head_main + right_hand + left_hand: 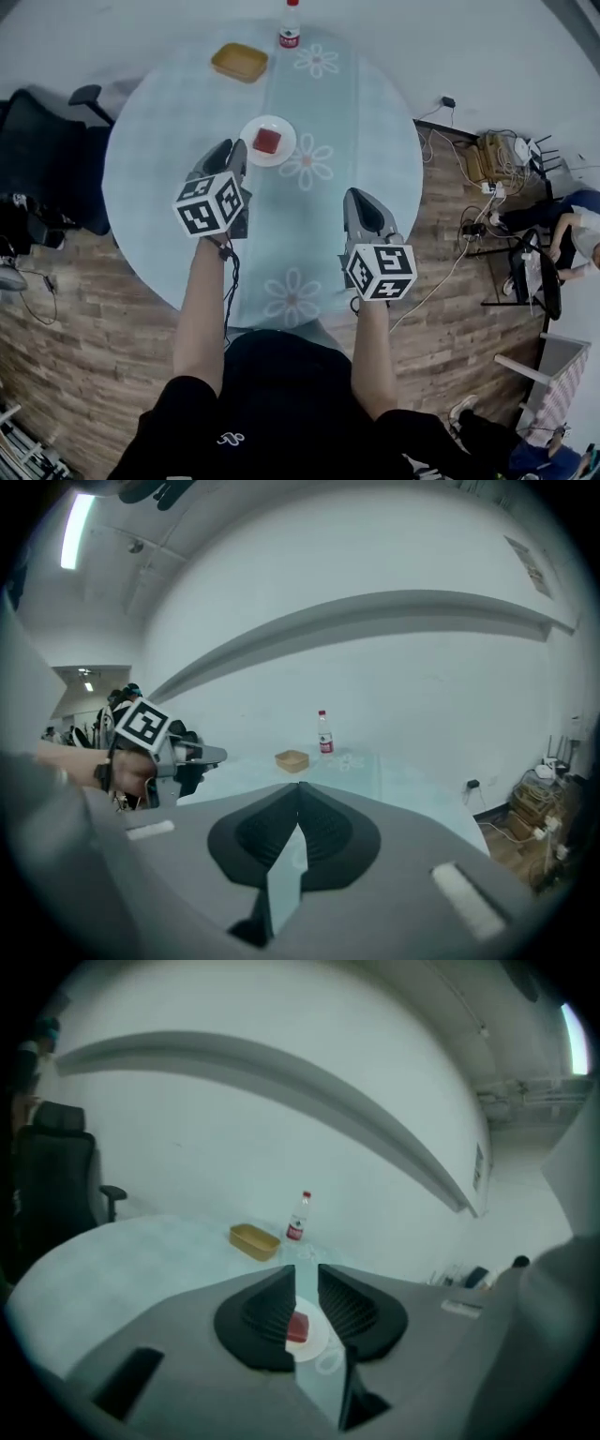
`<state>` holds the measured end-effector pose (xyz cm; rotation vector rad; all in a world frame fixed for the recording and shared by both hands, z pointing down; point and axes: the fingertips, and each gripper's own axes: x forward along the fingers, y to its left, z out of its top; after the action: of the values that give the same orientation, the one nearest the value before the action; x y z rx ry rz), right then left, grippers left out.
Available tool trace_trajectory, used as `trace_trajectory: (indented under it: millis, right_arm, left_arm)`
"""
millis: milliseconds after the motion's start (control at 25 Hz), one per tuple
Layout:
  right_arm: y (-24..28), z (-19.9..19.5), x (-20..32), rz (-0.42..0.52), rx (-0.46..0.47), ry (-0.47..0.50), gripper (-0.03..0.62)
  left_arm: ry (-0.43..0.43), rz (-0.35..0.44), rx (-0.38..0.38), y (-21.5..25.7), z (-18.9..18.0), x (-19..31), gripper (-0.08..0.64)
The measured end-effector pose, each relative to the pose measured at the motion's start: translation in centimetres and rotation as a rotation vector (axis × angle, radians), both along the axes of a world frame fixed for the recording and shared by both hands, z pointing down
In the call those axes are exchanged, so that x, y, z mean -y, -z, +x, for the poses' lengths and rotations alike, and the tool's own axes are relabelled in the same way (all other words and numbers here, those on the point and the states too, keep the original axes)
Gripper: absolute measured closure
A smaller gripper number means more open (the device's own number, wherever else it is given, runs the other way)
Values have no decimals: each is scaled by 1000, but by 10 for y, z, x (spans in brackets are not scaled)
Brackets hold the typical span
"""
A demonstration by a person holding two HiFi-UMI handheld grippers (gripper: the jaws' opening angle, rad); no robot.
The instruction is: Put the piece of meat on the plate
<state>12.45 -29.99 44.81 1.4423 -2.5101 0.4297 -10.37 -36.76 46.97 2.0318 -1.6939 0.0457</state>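
A red piece of meat (267, 141) lies on a small white plate (284, 128) near the middle of the round table (159, 150). My left gripper (235, 147) hovers just to the near left of the plate. Its jaws stand a narrow gap apart with nothing between them. In the left gripper view (307, 1270) the meat (298, 1327) and the plate (321, 1342) show through that gap, further off. My right gripper (361, 196) is held above the table's right side, away from the plate. In its own view the right gripper (298, 786) has its jaws meeting at the tips and holds nothing.
A yellow container (239, 62) and a red-labelled bottle (290, 26) stand at the table's far edge. A black office chair (42, 169) is at the left. Cables and boxes (487, 159) lie on the wooden floor at the right, near a seated person (574, 225).
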Motion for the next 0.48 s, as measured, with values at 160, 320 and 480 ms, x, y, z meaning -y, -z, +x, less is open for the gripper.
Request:
trace_trajectory:
  millis: [160,320,480]
  right_arm:
    - [32,-29,3,64,76,100,584]
    - [62,-50,-2,93,203,176,584]
    - [89,-65,-10,143,191,253,586]
  left_arm:
    - [211,158,-26,73,-22,-68,568]
    - [271,255,52,118,-16,-113,566]
    - [243,300,130,137,9,-129,565]
